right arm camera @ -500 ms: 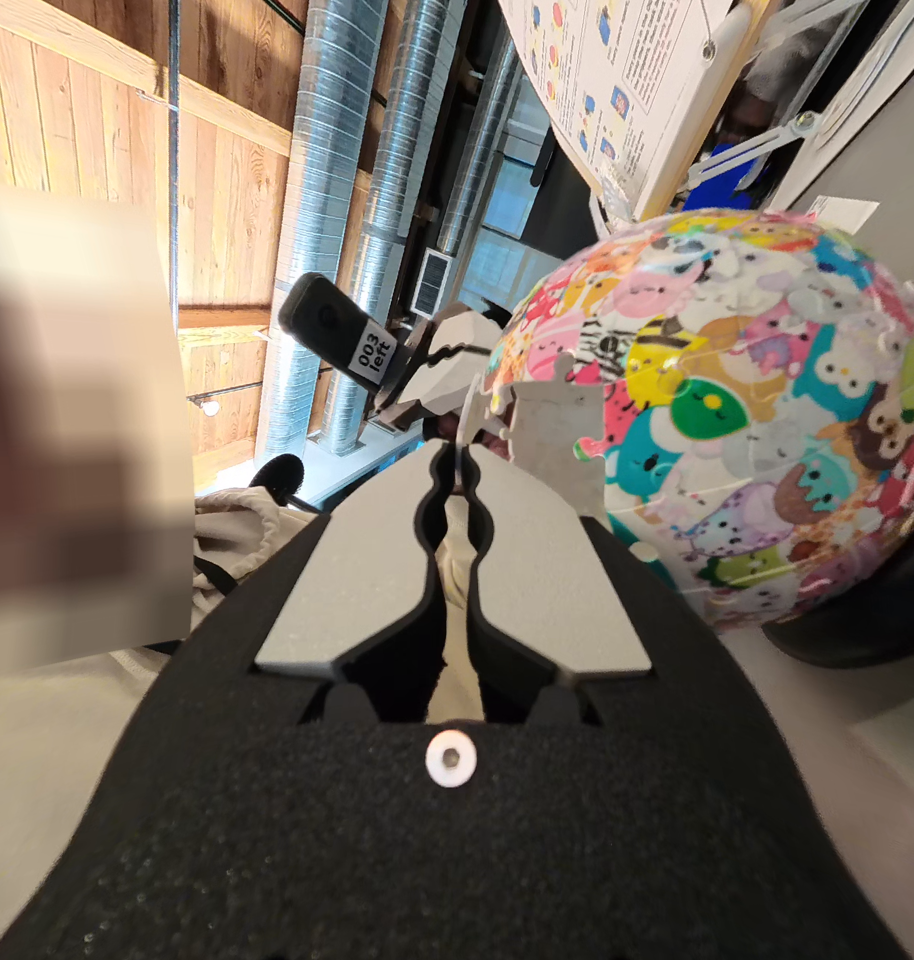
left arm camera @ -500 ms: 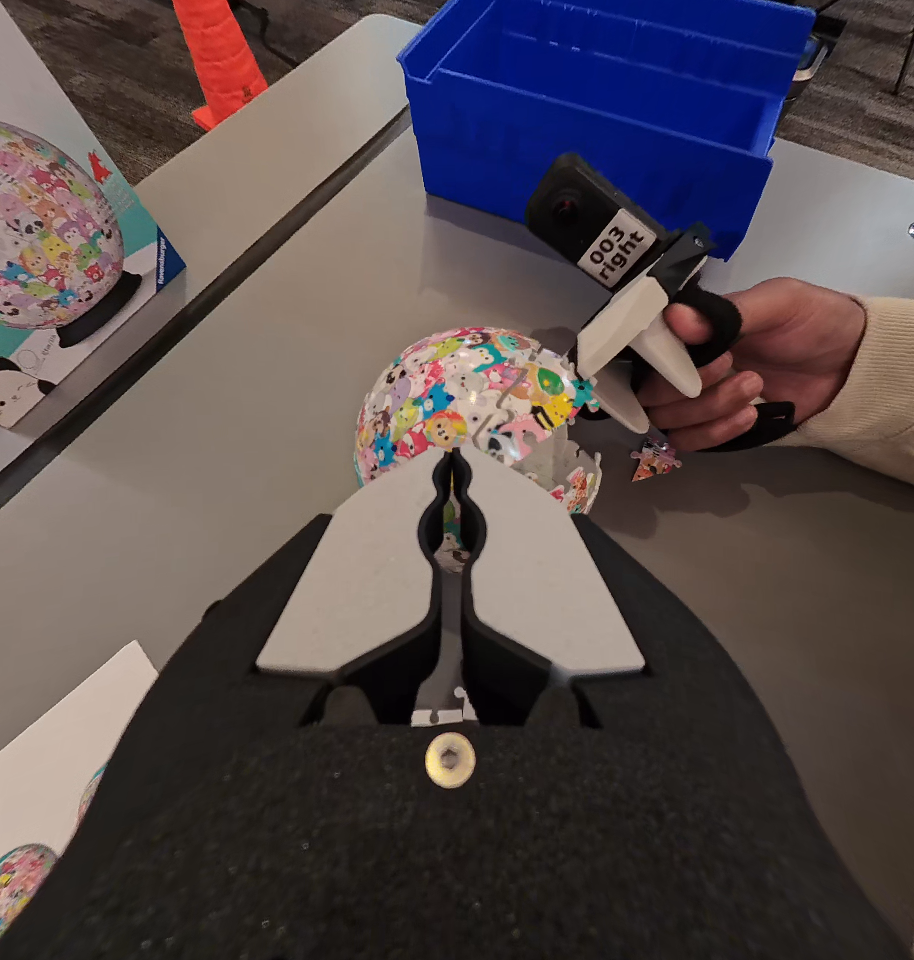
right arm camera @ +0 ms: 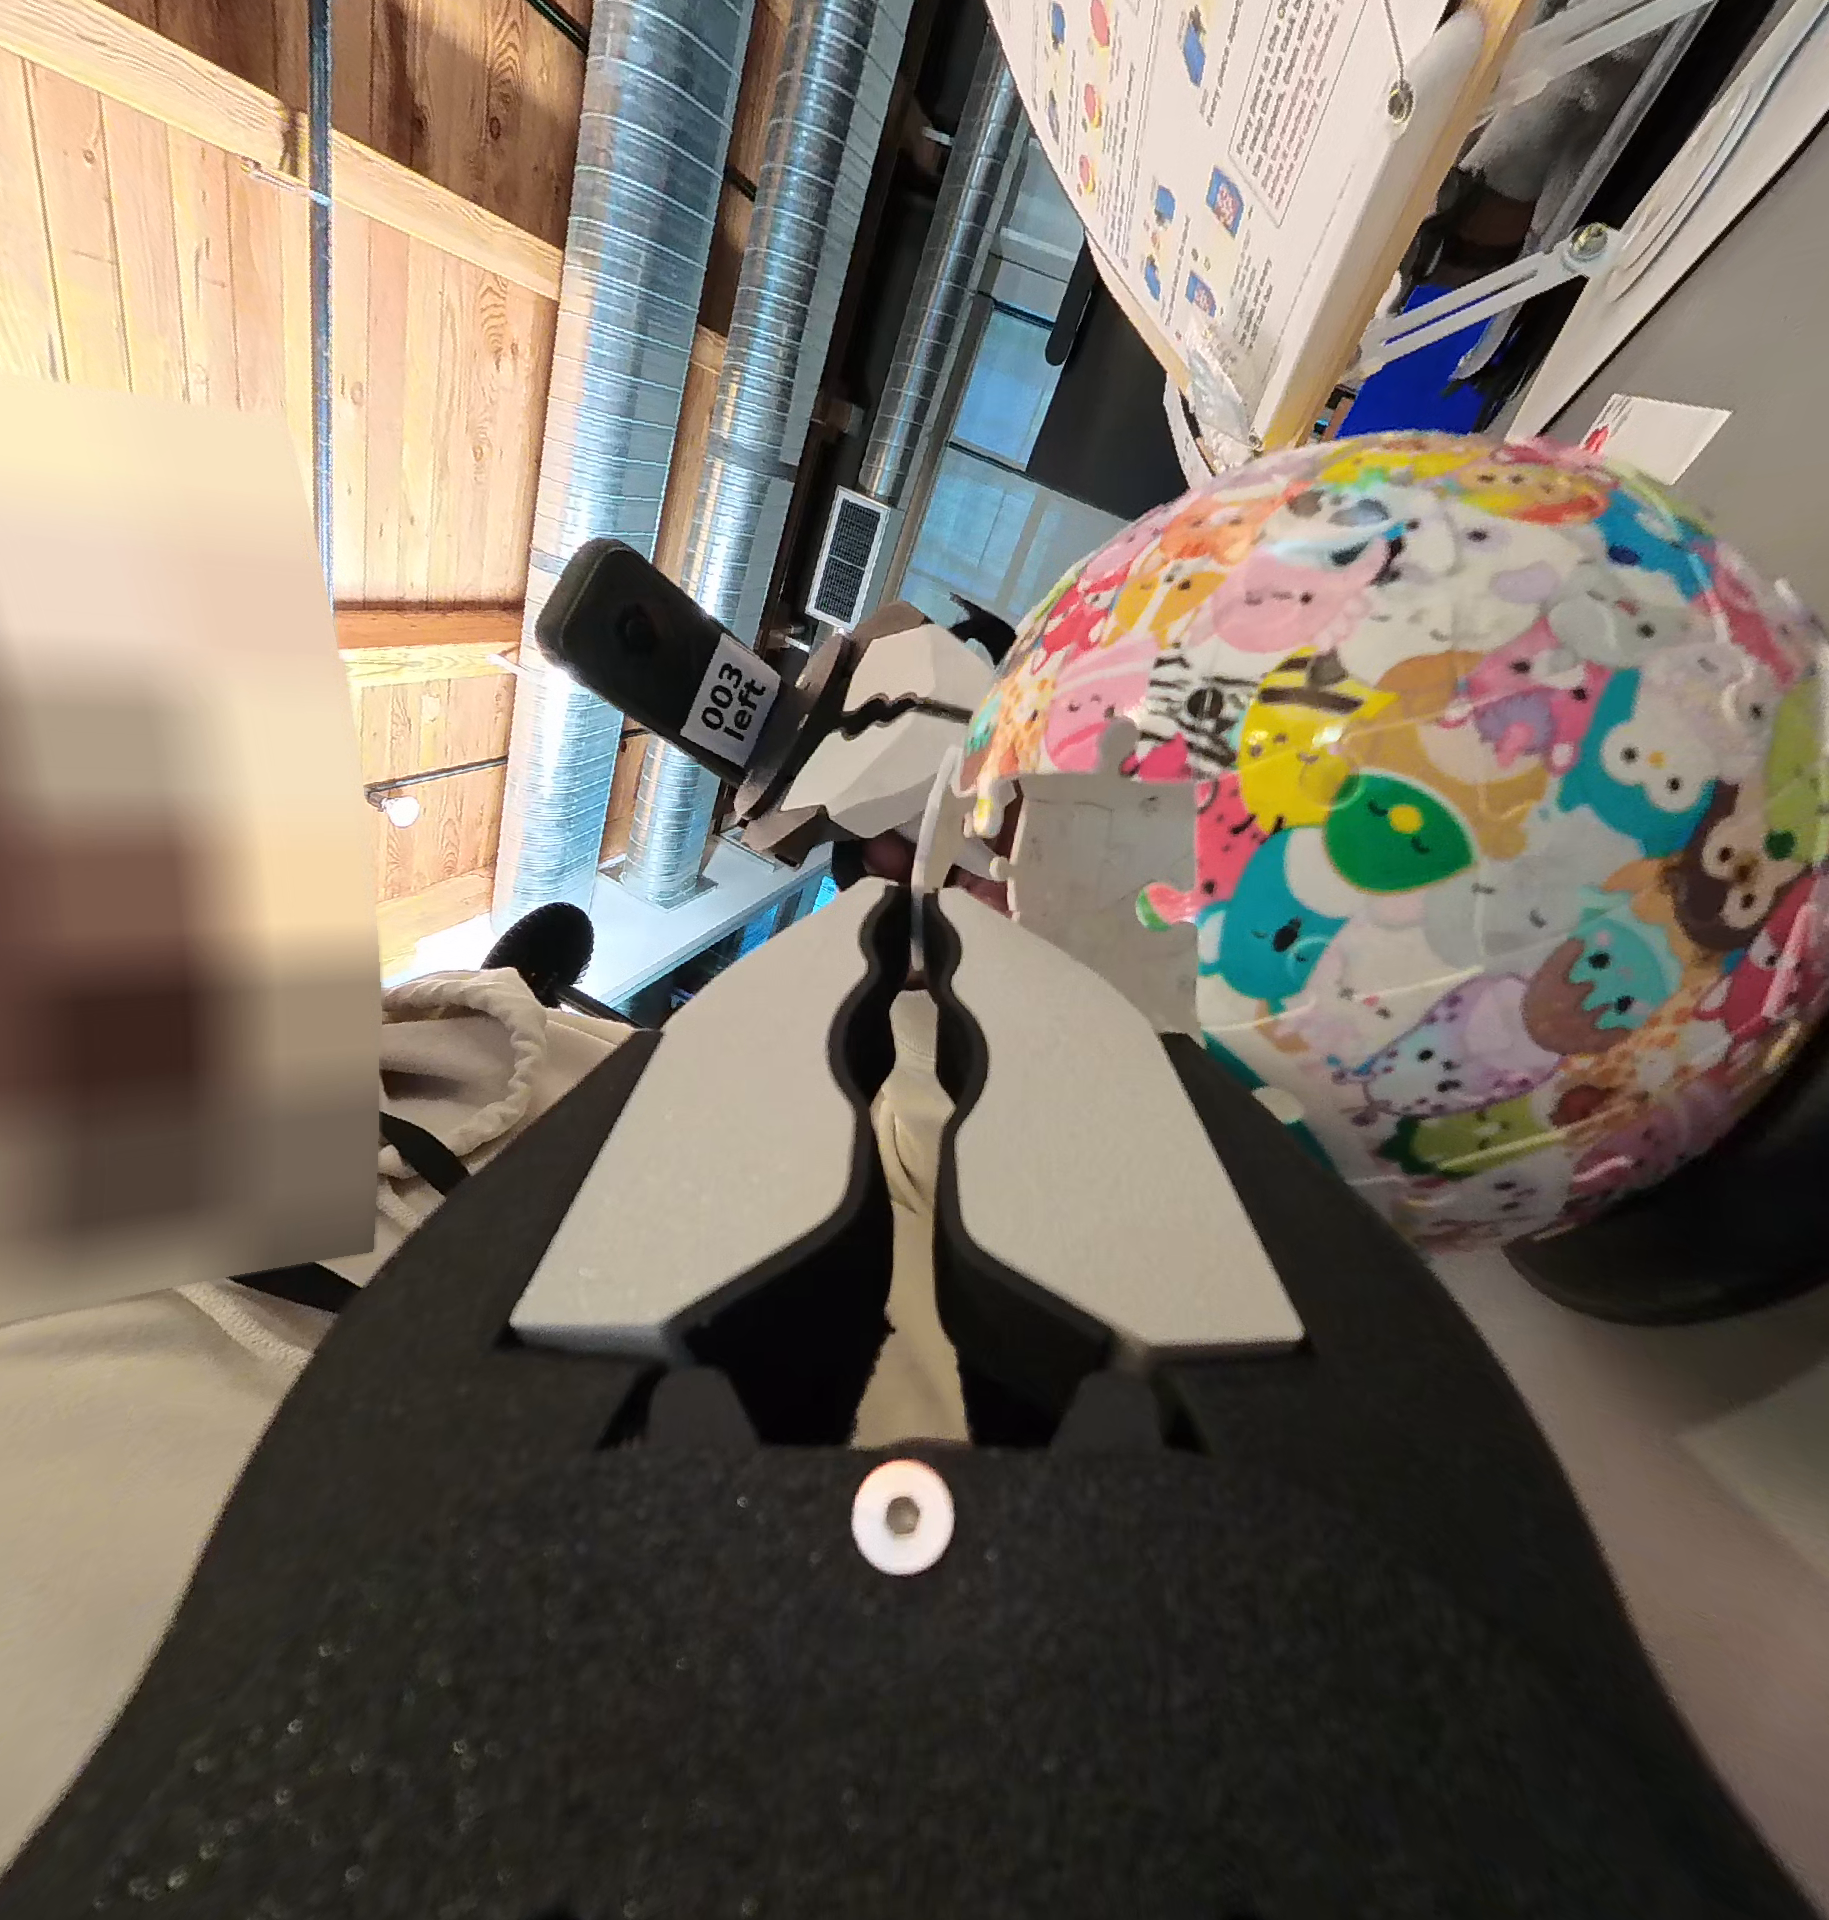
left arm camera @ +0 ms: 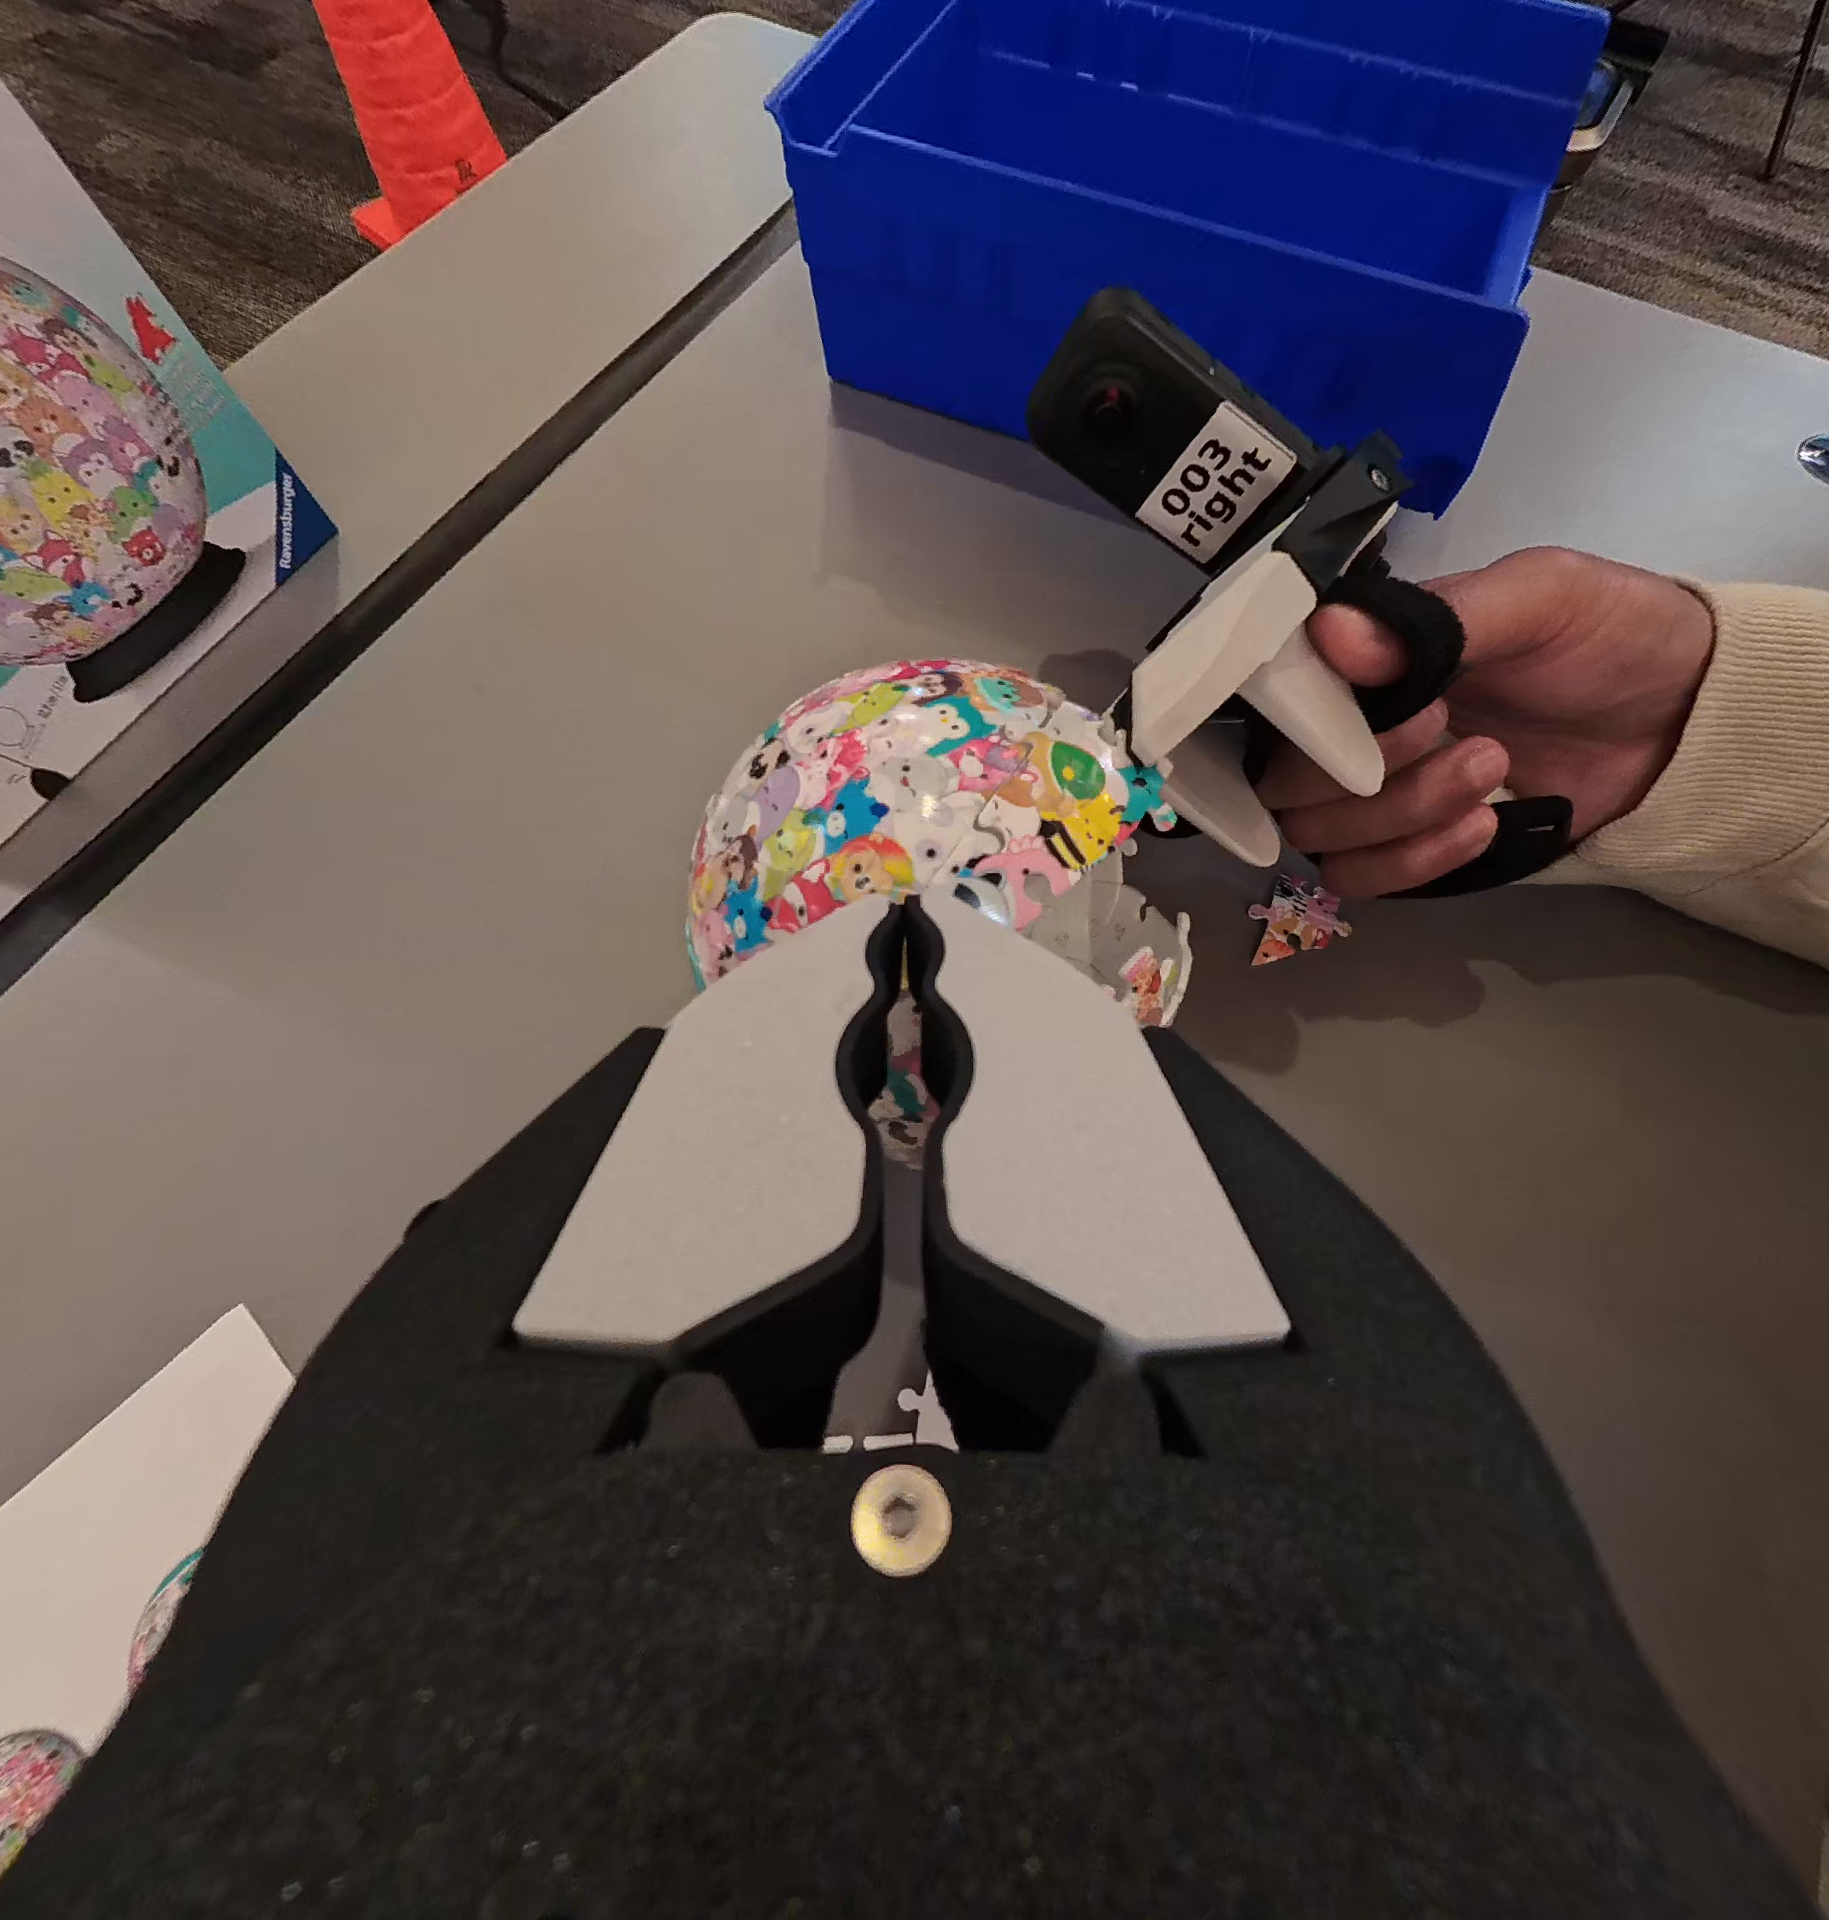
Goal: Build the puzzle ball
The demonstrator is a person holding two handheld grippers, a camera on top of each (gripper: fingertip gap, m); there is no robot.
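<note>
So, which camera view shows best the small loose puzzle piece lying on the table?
The left wrist view: the loose piece lies in plain sight on the grey table, beside the puzzle ball and below the right gripper. The right wrist view does not show it.

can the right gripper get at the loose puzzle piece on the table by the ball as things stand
Probably yes. The loose puzzle piece lies bare on the table, just below the right gripper, nothing over it. But its jaws look shut on a piece at the puzzle ball, so it must let go first.
</note>
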